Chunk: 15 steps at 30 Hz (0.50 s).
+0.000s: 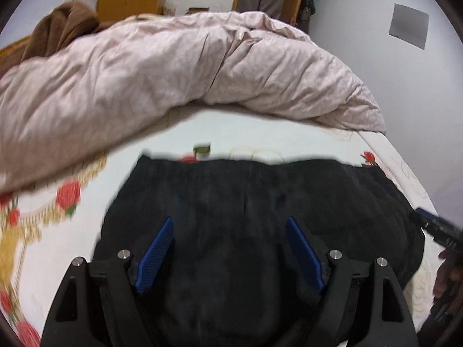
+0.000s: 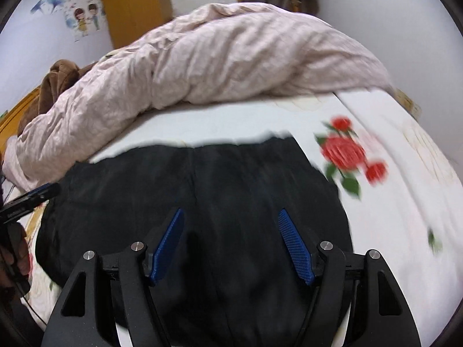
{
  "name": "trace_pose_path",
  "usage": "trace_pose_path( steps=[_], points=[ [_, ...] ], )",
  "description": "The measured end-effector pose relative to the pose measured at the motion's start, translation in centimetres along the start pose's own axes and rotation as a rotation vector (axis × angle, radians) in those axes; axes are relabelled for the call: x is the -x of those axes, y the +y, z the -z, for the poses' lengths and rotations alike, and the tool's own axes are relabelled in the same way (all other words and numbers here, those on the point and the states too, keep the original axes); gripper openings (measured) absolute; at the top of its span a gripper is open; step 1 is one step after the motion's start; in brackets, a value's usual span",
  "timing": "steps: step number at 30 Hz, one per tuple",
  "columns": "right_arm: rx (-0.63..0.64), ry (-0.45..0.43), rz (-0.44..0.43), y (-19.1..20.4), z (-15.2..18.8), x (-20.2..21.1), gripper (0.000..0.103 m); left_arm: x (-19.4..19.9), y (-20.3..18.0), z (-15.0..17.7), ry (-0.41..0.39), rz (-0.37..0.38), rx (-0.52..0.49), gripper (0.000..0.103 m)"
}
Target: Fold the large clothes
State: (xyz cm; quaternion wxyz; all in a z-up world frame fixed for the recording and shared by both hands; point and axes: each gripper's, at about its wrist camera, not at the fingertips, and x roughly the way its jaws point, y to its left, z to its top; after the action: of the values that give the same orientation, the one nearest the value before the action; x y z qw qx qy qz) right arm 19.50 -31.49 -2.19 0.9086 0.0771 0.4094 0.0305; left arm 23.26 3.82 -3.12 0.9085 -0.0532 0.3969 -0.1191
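A large black garment (image 1: 260, 217) lies spread flat on the white floral bed sheet (image 1: 43, 217); it also shows in the right wrist view (image 2: 217, 196). My left gripper (image 1: 230, 225) is open, its blue pads wide apart above the garment's near part, holding nothing. My right gripper (image 2: 231, 217) is also open and empty above the same garment. The right gripper's tip shows at the right edge of the left wrist view (image 1: 434, 225), and the left gripper's tip at the left edge of the right wrist view (image 2: 31, 196).
A crumpled pale pink duvet (image 1: 173, 72) is piled across the far half of the bed. A brown blanket (image 1: 60, 26) lies at the far left. The bed sheet (image 2: 390, 202) has red rose prints. Wooden wardrobes stand at the back wall.
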Motion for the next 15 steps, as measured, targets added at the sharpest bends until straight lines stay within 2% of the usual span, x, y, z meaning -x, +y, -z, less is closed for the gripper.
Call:
trace_pose_path(
  steps=[3, 5, 11, 15],
  points=[
    [-0.022, 0.060, 0.015, -0.9, 2.3, -1.7, 0.069, -1.9, -0.1, 2.3, 0.060, -0.006, 0.011, 0.083],
    [0.009, 0.067, 0.031, -0.8, 2.3, -3.0, 0.069, -3.0, -0.2, 2.7, 0.051, -0.027, 0.003, 0.085],
    [0.018, 0.101, 0.053, -1.1, 1.0, -5.9, 0.069, -5.1, -0.3, 1.3, 0.067, -0.065, 0.004, 0.087],
    [0.015, 0.120, 0.068, -0.8, 0.7, -5.3, 0.069, -5.0, -0.2, 0.9, 0.090, -0.061, 0.000, 0.086]
  ],
)
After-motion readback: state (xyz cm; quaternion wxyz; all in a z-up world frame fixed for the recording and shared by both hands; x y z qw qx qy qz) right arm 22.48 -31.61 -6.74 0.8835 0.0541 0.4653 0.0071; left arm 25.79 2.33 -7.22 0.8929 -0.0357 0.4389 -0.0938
